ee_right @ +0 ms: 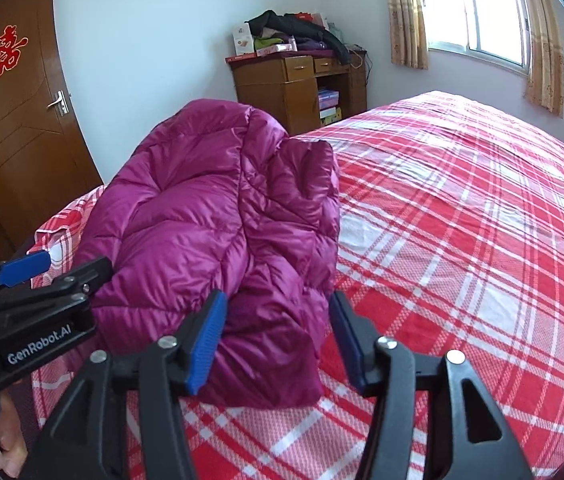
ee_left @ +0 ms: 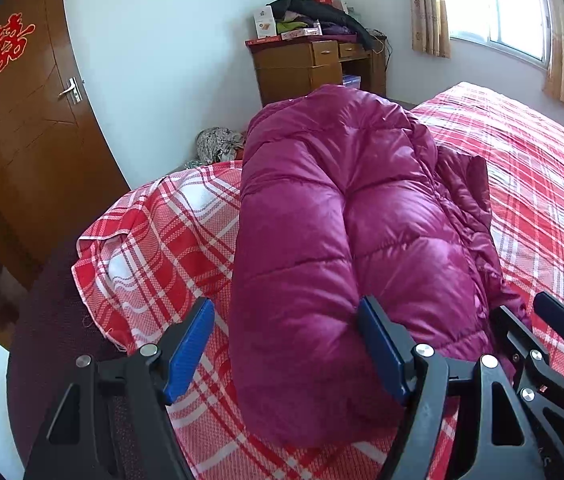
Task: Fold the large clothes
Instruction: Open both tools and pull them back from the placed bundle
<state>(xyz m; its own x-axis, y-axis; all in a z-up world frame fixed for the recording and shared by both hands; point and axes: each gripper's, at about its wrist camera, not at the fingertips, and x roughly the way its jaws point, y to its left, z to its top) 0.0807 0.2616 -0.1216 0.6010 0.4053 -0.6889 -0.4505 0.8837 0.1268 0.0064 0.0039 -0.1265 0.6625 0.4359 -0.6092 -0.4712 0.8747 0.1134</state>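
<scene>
A magenta puffer jacket [ee_left: 334,240] lies folded in a thick bundle on the red plaid bed [ee_left: 542,200]. It also shows in the right wrist view [ee_right: 209,216]. My left gripper [ee_left: 286,356] is open, its blue pads either side of the bundle's near left part. My right gripper [ee_right: 277,340] is open, its pads either side of the bundle's near right corner. The right gripper shows at the right edge of the left wrist view [ee_left: 530,320]. The left gripper shows at the left of the right wrist view [ee_right: 61,268]. Neither grips the fabric.
The bed [ee_right: 462,240] stretches away to the right. A wooden dresser [ee_right: 282,88] piled with clothes and boxes stands against the far wall. A brown door [ee_left: 21,128] is at left. A curtained window [ee_right: 478,12] is at upper right. Dark floor [ee_left: 49,320] runs left of the bed.
</scene>
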